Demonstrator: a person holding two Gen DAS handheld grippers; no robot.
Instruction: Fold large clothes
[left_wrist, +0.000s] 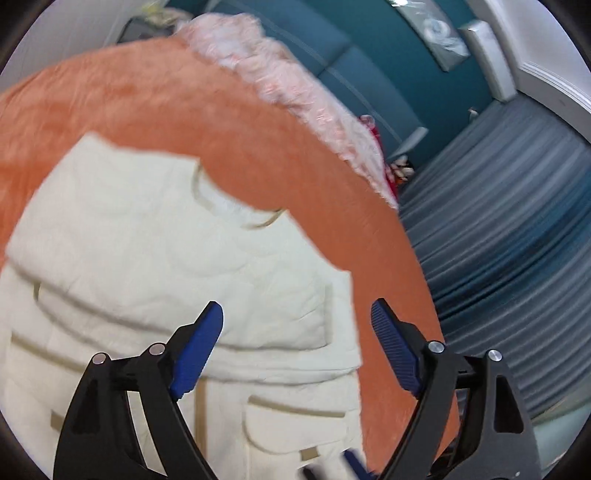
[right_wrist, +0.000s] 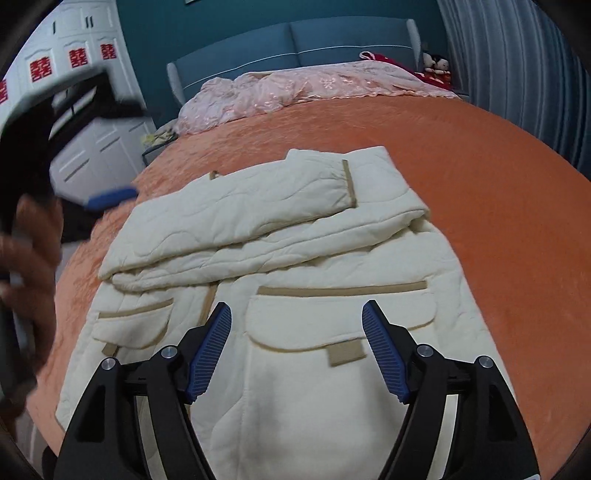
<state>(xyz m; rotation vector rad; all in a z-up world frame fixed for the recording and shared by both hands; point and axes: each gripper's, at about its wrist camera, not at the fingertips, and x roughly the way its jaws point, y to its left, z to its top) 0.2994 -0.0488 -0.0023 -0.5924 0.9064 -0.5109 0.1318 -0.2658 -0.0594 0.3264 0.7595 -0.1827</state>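
Note:
A cream quilted jacket (right_wrist: 288, 243) with tan trim lies on the orange bedspread (right_wrist: 498, 206), front up, both sleeves folded across the chest. It also shows in the left wrist view (left_wrist: 155, 258). My right gripper (right_wrist: 297, 314) is open and empty, hovering over the pocketed lower half. My left gripper (left_wrist: 297, 314) is open and empty above the jacket's side edge; it also appears, blurred, at the left of the right wrist view (right_wrist: 107, 197), held by a hand.
A pink quilt (right_wrist: 295, 86) lies bunched at the blue headboard (right_wrist: 295, 40). Red plush toys (right_wrist: 436, 64) sit at the far right corner. Grey curtains (right_wrist: 517, 66) hang on the right, white wardrobes (right_wrist: 85, 122) stand on the left.

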